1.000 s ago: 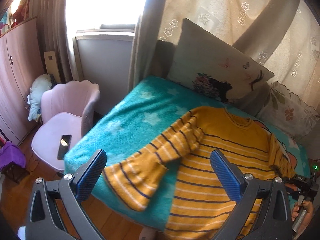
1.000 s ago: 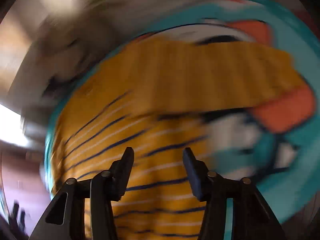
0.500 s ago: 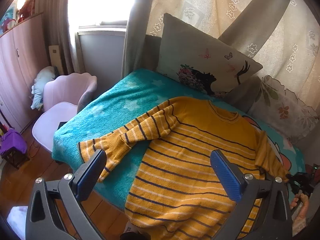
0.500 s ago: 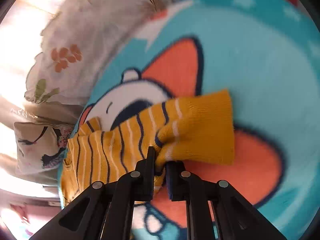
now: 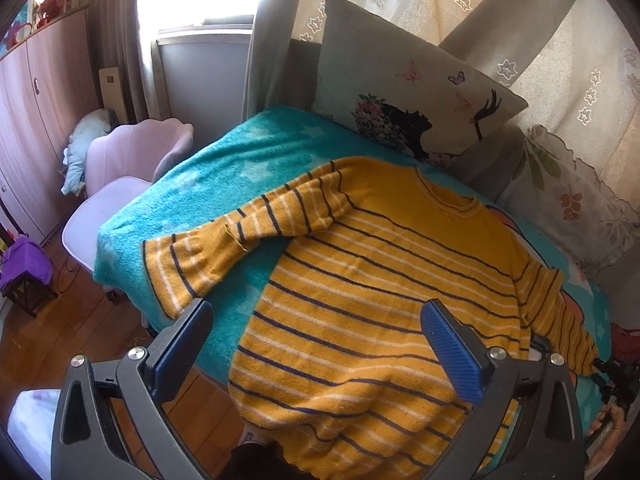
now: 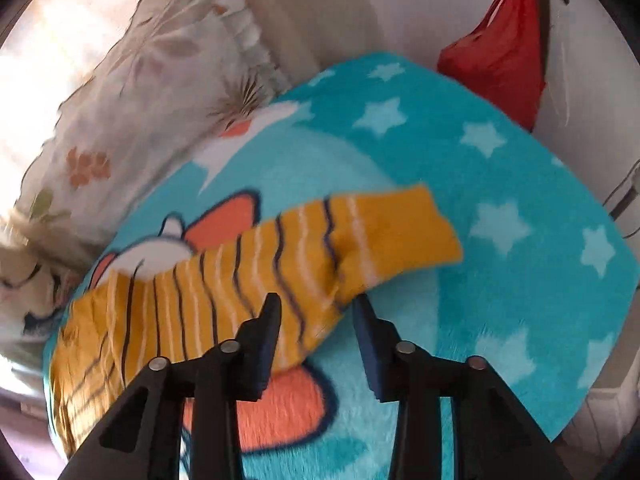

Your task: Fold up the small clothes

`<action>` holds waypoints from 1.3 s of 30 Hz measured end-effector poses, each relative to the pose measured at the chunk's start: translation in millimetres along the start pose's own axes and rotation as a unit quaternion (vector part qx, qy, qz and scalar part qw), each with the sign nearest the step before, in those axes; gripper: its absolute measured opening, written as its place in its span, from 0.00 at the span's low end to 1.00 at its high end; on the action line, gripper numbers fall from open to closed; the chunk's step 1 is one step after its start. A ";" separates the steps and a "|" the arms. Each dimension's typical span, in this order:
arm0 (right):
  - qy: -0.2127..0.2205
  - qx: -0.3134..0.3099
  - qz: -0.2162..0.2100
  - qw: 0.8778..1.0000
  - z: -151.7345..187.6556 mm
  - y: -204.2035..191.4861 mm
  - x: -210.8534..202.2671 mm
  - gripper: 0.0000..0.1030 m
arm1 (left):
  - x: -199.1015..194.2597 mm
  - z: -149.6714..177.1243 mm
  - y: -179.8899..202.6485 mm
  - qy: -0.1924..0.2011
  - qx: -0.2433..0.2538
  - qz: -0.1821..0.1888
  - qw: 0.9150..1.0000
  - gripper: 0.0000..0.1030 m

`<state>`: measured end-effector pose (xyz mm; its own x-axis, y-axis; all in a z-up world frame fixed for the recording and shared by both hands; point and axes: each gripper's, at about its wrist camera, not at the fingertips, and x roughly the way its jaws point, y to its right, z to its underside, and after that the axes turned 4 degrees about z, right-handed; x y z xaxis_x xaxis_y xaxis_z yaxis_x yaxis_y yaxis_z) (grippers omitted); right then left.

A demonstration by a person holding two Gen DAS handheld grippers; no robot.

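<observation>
One yellow striped sweater (image 5: 384,280) lies spread flat on a teal blanket (image 5: 224,168) that covers the bed, its collar toward the pillows and its hem hanging over the near edge. It has two sleeves. One sleeve (image 5: 240,248) stretches out across the blanket toward the pink chair (image 5: 132,184), its cuff near the blanket's corner. The other sleeve (image 6: 280,276) lies on the far side, over the blanket's orange and white cartoon print, with its plain yellow cuff pointing toward the white stars.

The left gripper (image 5: 316,348) hangs above the lower part of the sweater with its two blue-padded fingers spread wide and nothing between them. The right gripper (image 6: 316,316) sits just over the second sleeve, its two fingers parted; the sleeve's lower edge lies right by the tips, but the view is blurred, so whether a fingertip touches the knit cannot be told.

Two pillows lean at the head of the bed: one grey pillow (image 5: 408,92) with a dark figure and butterflies printed on it, and one pale floral pillow (image 5: 568,208) beside it. One red bag (image 6: 500,48) hangs past the blanket's far corner. One purple cloth (image 5: 24,260) lies on a low stand on the wooden floor near the single chair.
</observation>
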<state>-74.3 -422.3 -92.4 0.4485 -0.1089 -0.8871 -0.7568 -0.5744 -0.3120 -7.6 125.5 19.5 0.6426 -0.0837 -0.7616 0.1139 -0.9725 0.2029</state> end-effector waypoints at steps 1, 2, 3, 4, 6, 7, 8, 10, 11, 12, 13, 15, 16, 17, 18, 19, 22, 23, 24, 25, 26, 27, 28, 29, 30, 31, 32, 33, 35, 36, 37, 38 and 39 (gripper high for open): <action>-0.010 0.008 -0.006 1.000 4.2 4.5 3.6 0.41 | 0.1 1.9 1.8 0.000 0.002 0.001 1.000 1.00; -0.021 0.023 -0.014 0.999 6.5 11.2 7.3 0.43 | -0.1 3.8 3.4 -0.001 0.004 0.002 1.000 1.00; -0.028 0.035 -0.018 0.999 5.3 14.4 13.3 0.46 | 0.0 5.8 4.8 -0.002 0.005 0.004 1.000 1.00; -0.033 0.049 -0.023 0.998 4.6 20.2 17.3 0.47 | -0.7 6.9 4.8 -0.003 0.005 0.005 1.000 1.00; -0.035 0.070 -0.024 0.997 -0.6 27.8 25.0 0.55 | -3.1 8.6 3.8 -0.003 0.005 0.004 1.000 1.00; -0.035 0.077 -0.024 0.996 -4.1 30.2 27.6 0.55 | -4.1 9.3 3.1 -0.002 0.006 0.003 1.000 1.00; -0.031 0.086 -0.024 0.995 -6.8 31.7 29.4 0.55 | -5.9 9.8 1.2 -0.001 0.006 0.002 1.000 1.00; -0.015 0.095 -0.013 0.995 -15.2 30.4 31.5 0.56 | -8.4 9.2 -2.8 0.000 0.006 -0.003 1.000 1.00; -0.012 0.095 -0.012 0.995 -19.7 28.3 32.9 0.56 | -9.9 8.5 -5.9 0.002 0.006 -0.006 1.000 1.00; -0.012 0.094 -0.013 0.995 -23.8 26.5 34.0 0.50 | -11.6 7.5 -10.0 0.004 0.003 -0.009 1.000 1.00; -0.014 0.090 -0.015 0.996 -28.5 22.2 36.3 0.39 | -13.1 6.2 -14.5 0.006 0.001 -0.011 1.000 1.00; -0.022 0.077 -0.022 0.997 -38.2 9.7 37.7 0.10 | -15.3 2.6 -24.7 0.010 -0.006 -0.016 1.000 1.00; -0.016 0.067 -0.025 0.997 -42.9 0.0 33.1 0.10 | -15.7 1.5 -29.2 0.012 -0.009 -0.018 1.000 1.00; -0.008 0.048 -0.031 0.998 -46.2 -14.3 25.0 0.10 | -15.8 0.3 -34.0 0.014 -0.011 -0.021 1.000 1.00; -0.003 0.031 -0.041 0.999 -47.8 -29.4 19.2 0.10 | -15.0 -0.9 -40.1 0.015 -0.014 -0.023 1.000 1.00; 0.002 0.013 -0.054 0.998 -46.9 -46.7 10.4 0.10 | -13.5 -1.8 -45.0 0.015 -0.016 -0.025 0.999 1.00; 0.013 -0.058 -0.100 0.993 -34.8 -119.7 -15.3 0.10 | -4.1 -5.4 -63.0 0.005 -0.029 -0.024 0.999 1.00; 0.013 -0.076 -0.116 0.990 -29.4 -142.2 -20.3 0.10 | -0.7 -6.7 -69.1 0.002 -0.034 -0.022 0.999 1.00; 0.010 -0.092 -0.133 0.987 -23.3 -164.4 -24.2 0.10 | 2.7 -8.6 -76.5 -0.002 -0.041 -0.018 0.999 1.00; 0.005 -0.108 -0.151 0.982 -15.5 -189.9 -27.5 0.10 | 4.9 -10.2 -82.3 -0.003 -0.046 -0.015 0.999 1.00; -0.002 -0.125 -0.168 0.978 -4.2 -216.5 -29.6 0.10 | 7.2 -13.1 -90.3 -0.004 -0.052 -0.013 0.999 1.00; -0.010 -0.141 -0.184 0.973 7.9 -241.3 -29.9 0.10 | 8.5 -14.7 -95.1 -0.003 -0.054 -0.012 0.998 1.00; -0.020 -0.157 -0.196 0.968 19.6 -267.0 -28.6 0.10 | 9.3 -17.1 -100.9 -0.002 -0.056 -0.012 0.998 1.00; -0.033 -0.174 -0.206 0.962 33.3 -294.5 -25.0 0.10 | 9.8 -18.9 -106.6 0.000 -0.057 -0.012 0.998 1.00; -0.048 -0.189 -0.219 0.956 48.3 -320.7 -20.0 0.10 | 10.2 -21.5 -114.8 0.001 -0.059 -0.014 0.998 1.00; -0.057 -0.200 -0.227 0.951 60.2 -336.9 -16.1 0.10 | 10.2 -23.3 -121.7 0.003 -0.060 -0.015 0.998 1.00; -0.073 -0.217 -0.236 0.944 79.0 -364.8 -9.6 0.10 | 10.2 -25.4 -131.6 0.004 -0.063 -0.019 0.998 1.00; -0.084 -0.228 -0.239 0.940 89.8 -379.8 -4.4 0.10 | 10.4 -26.9 -140.3 0.005 -0.066 -0.021 0.998 1.00; -0.108 -0.259 -0.240 0.930 121.1 -418.7 8.1 0.10 | 10.8 -29.3 -156.4 0.004 -0.073 -0.026 0.997 1.00; -0.117 -0.274 -0.237 0.925 135.9 -433.0 14.2 0.10 | 11.4 -30.3 -167.5 0.003 -0.079 -0.029 0.996 1.00; -0.126 -0.291 -0.231 0.920 149.5 -448.8 21.1 0.10 | 12.2 -31.1 -175.8 0.002 -0.084 -0.031 0.996 1.00; -0.130 -0.309 -0.221 0.916 164.7 -461.9 28.3 0.10 | 13.2 -31.6 -184.7 0.001 -0.089 -0.034 0.995 1.00; -0.133 -0.331 -0.208 0.911 181.1 -476.4 36.0 0.10 | 14.2 -32.1 -194.1 -0.001 -0.094 -0.038 0.995 1.00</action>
<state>216.2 -5.6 -37.3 0.4340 0.3792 -0.8172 -0.0562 -0.8939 -0.4446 3.7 320.1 -11.0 0.6253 -0.0124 -0.7803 0.3021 -0.9181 0.2566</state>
